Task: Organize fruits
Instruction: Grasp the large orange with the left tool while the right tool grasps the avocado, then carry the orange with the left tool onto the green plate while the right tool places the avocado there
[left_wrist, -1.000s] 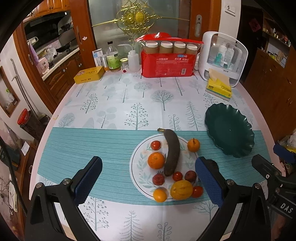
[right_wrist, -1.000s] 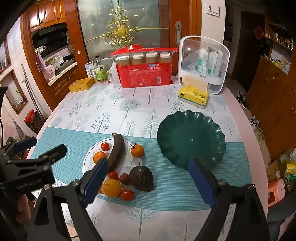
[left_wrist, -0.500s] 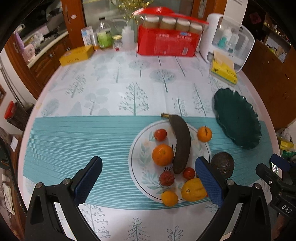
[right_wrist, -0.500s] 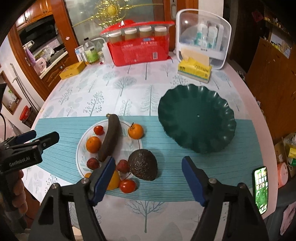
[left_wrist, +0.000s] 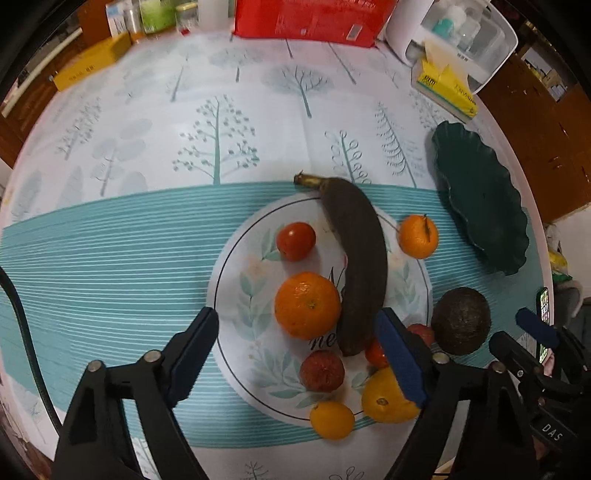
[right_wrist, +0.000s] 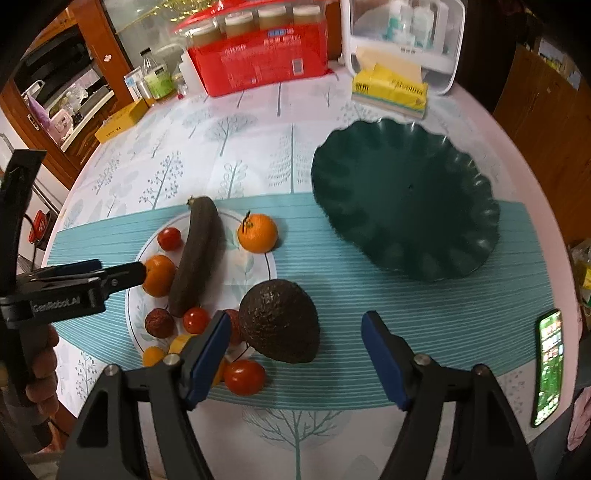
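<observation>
left wrist view: left gripper (left_wrist: 295, 350) hung low over the white plate (left_wrist: 236, 306), jaws spread wide and holding nothing. the large orange (left_wrist: 307, 305) and the near end of the blackened banana (left_wrist: 356, 258) sat between the blue pads. banana lay along the plate, stem at the far rim. a tomato (left_wrist: 296, 241) lay at far left on the plate; a dark red fruit (left_wrist: 322, 370), a small yellow-orange fruit (left_wrist: 331, 420) and a yellow fruit (left_wrist: 388, 397) sat at the near rim. a stemmed tangerine (left_wrist: 418, 236) rested at the plate's right rim. the avocado (left_wrist: 461, 320) lay on the teal mat just right of the plate. the dark green dish (left_wrist: 480, 199) stood farther right. right gripper's tips visible at near right.

right wrist view: right gripper (right_wrist: 295, 354) was over the mat, jaws spread, gripping nothing. avocado (right_wrist: 279, 319) sat between the pads, nearer the left one, touching the plate's (right_wrist: 271, 266) right rim. a loose tomato (right_wrist: 244, 376) lay on the mat just near of it. green dish (right_wrist: 404, 199) was at far right, nothing in it. left gripper (right_wrist: 122, 274) reached in from the left toward the large orange (right_wrist: 159, 275). a phone (right_wrist: 549, 365) lay at the tabletop's right edge.
</observation>
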